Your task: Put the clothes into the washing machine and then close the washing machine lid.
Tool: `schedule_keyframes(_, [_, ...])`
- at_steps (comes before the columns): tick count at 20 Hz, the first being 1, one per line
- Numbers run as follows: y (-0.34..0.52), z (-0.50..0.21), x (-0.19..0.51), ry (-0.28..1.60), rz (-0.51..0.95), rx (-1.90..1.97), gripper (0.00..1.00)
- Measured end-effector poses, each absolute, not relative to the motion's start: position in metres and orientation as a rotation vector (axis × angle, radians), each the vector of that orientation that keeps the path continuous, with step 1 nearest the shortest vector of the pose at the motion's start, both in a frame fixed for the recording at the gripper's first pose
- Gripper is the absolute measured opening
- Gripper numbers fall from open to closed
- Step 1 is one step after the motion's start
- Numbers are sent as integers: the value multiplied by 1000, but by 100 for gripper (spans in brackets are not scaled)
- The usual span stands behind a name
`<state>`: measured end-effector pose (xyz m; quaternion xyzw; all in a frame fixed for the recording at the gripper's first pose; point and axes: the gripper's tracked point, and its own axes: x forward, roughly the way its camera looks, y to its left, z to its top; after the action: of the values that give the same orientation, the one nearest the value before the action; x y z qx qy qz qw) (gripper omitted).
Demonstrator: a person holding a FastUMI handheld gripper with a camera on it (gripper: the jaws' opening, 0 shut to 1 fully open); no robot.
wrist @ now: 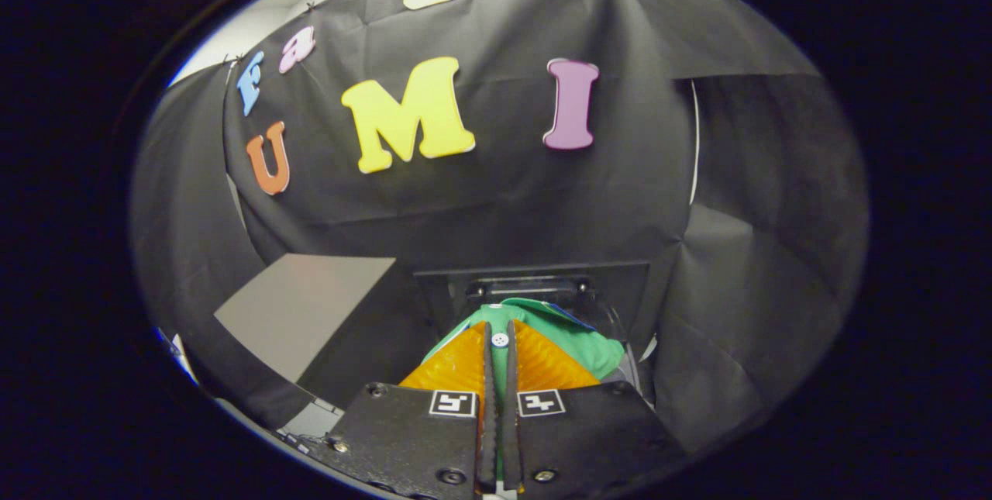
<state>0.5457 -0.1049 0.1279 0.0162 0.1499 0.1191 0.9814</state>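
Observation:
My gripper [500, 329] is shut on a green garment [577, 341], its two orange fingers [457, 367] nearly pressed together with a thin fold of the cloth and a white button between them. The garment bunches up just ahead of the fingertips and spills to their right. Beyond it, against the booth's black cloth wall, stands the washing machine [535, 277], a dark box with a shiny raised lid edge [527, 285]. The cloth hides the machine's opening.
A grey panel [298, 306] lies to the left of the machine. Black cloth drapes down close on the right side [744, 329]. A pale edge [314, 418] shows low on the left beside the gripper's body.

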Motion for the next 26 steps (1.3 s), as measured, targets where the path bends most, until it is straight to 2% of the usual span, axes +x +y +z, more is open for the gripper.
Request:
schedule_keyframes(16, [-74,-81,642,662,237,-53,7])
schedule_keyframes(26, [-80,-186,660,897,89,16,7])
